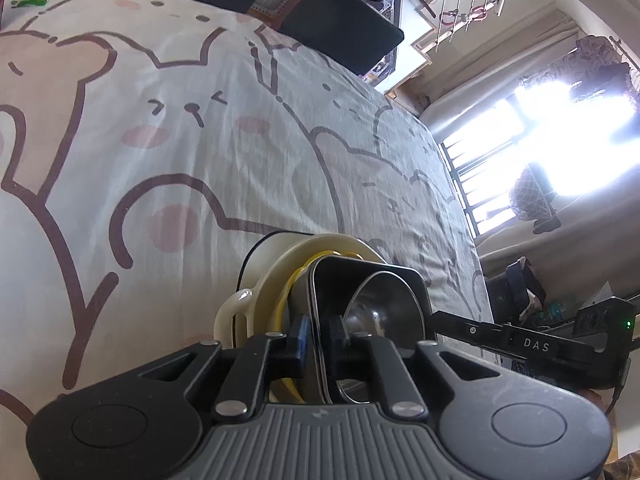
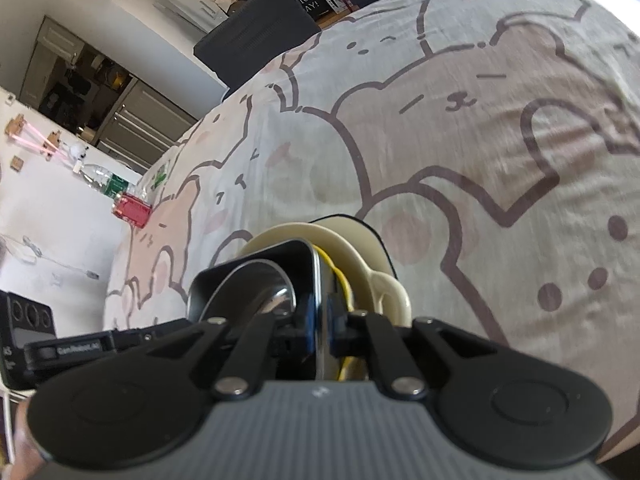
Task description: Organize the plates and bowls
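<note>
My left gripper straddles the near wall of the square metal tray, pads on either side of the rim, gripping it. The tray holds a round steel bowl and sits nested over a yellow rim in the cream handled dish, all on the cartoon-print cloth. My right gripper clamps the tray's opposite wall the same way; cream dish behind, its handle just beside my right finger.

Daylight blazes through the blown-out window; fisheye edges bend, and the right view's cloth blurs.
</note>
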{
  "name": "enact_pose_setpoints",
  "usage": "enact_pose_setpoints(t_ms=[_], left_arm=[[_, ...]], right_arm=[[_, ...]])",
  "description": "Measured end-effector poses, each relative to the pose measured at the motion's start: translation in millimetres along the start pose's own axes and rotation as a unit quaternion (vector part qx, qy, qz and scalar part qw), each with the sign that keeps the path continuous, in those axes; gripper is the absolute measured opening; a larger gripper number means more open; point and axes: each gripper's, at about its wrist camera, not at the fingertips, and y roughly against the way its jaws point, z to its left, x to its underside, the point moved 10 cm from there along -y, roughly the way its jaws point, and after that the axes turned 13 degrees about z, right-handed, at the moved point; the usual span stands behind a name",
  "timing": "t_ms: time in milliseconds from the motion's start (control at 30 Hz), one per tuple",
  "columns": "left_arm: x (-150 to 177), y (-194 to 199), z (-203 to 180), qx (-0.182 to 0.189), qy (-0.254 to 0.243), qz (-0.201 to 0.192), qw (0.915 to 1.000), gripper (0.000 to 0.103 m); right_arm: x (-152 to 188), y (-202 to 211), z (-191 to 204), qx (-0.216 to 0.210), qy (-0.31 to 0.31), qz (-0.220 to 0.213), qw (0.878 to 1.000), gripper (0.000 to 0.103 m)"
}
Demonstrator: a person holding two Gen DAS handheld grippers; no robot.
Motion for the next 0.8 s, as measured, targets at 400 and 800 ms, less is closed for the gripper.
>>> enact_pose_setpoints(t_ms=[400,800], left_arm=[[6.5,43.0,-9.2,-0.054,-0.049,-0.059,0.9956,0.09],[42.3,102.6,-71.7,-0.081,-0.122,-0.145,0.9785,0.103]], right_arm=[[2.8,34.4,8.0,0.102,0.081,-0.06,0.99,0.057],[42.3,122.0,49.3,0.15,0.123,-0.196,0.961,0.094]])
